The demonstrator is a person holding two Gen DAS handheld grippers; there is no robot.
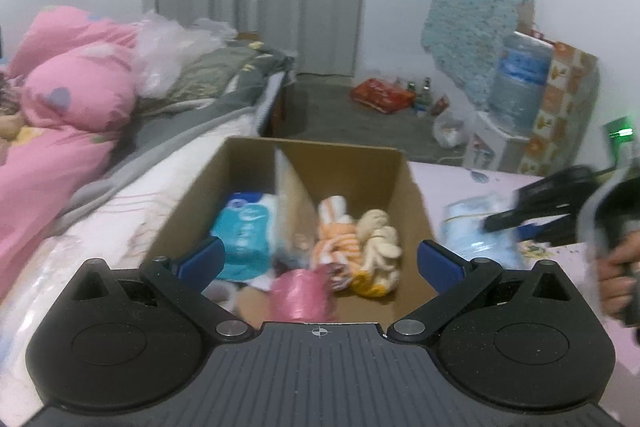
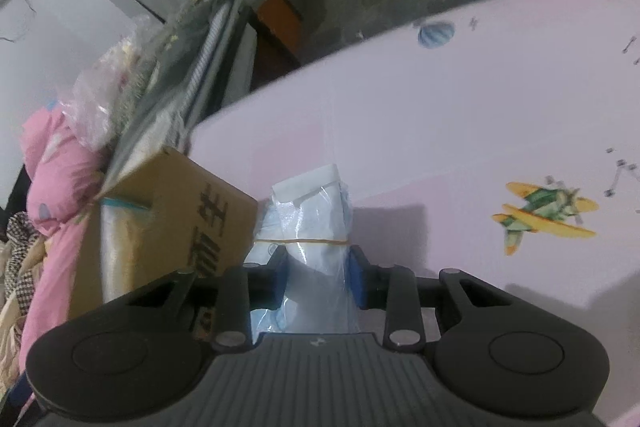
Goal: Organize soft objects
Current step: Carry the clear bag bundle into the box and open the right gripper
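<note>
Only right-wrist view shows claw point(image 2: 319, 277) pinching mask pack point(image 2: 316, 227).

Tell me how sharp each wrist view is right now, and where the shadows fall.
Left wrist view: smeared by motion blur, worst on the right gripper and the brown cardboard box. Right wrist view: sharper, the clear plastic bag of pale blue masks reads cleanly and throws a soft shadow rightward onto the pink printed sheet; fisheye bends the bed edge.

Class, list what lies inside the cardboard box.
Inside the cardboard box, a divider separates a blue packet from an orange-striped cloth, cream cloth and pink roll. The near floor is hidden.
</note>
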